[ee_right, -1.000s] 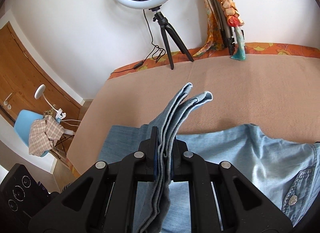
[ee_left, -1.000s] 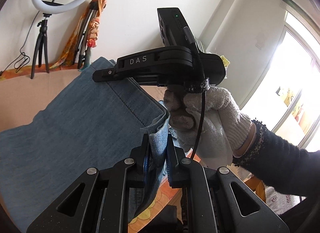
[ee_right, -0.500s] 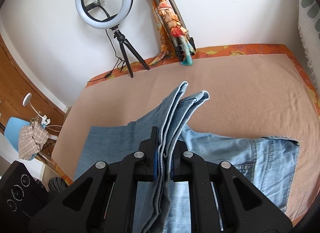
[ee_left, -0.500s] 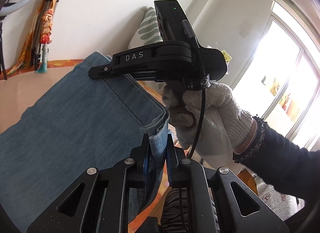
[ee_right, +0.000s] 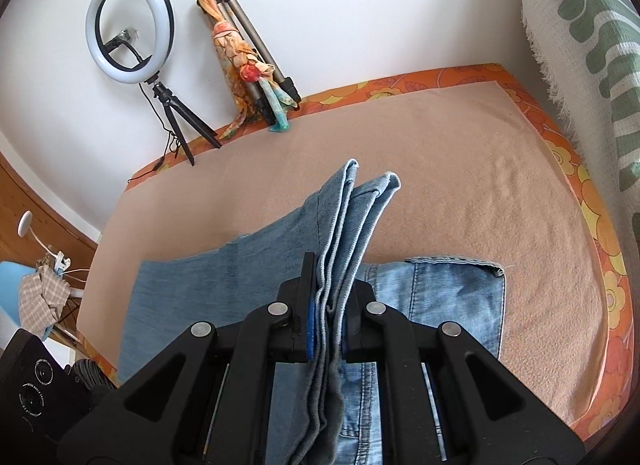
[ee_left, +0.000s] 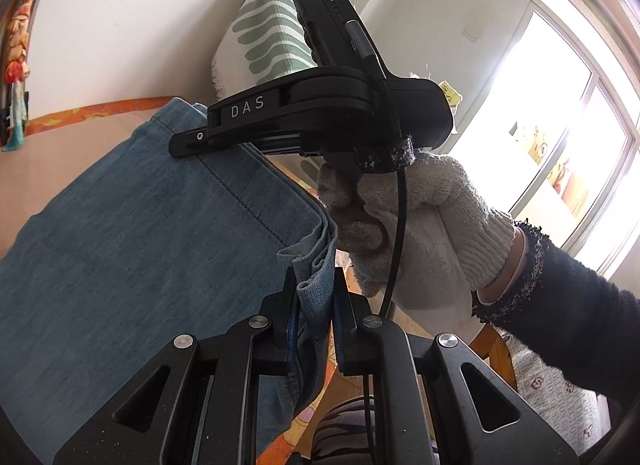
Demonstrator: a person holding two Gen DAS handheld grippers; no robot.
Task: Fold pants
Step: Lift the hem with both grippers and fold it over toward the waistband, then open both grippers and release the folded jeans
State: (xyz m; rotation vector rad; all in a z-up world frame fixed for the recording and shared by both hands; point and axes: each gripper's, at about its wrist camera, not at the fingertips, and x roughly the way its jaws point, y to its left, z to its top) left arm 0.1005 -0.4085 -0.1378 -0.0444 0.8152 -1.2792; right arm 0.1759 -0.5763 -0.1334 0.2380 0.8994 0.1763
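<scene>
Item: pair of light-blue denim pants point(ee_right: 436, 297), lying on a tan blanket-covered bed point(ee_right: 460, 185) with an orange floral border. The waistband end rests flat on the blanket; the leg hems are lifted off it.

Left gripper point(ee_left: 314, 305), black, two-fingered: clamped on a bunched hem corner. Right gripper point(ee_right: 330, 305), same make, held by a white knit-gloved hand point(ee_left: 420, 233): jaws closed on stacked hem layers. Judged purpose: pinching both corners keeps the hem edge taut and level so the legs can be carried over toward the waistband.

Markings: "DAS" in pale letters on the right gripper's side. No other legible writing.

Surroundings: white ring light on a black tripod point(ee_right: 132, 29); green-and-white patterned cushion point(ee_right: 592, 25).
</scene>
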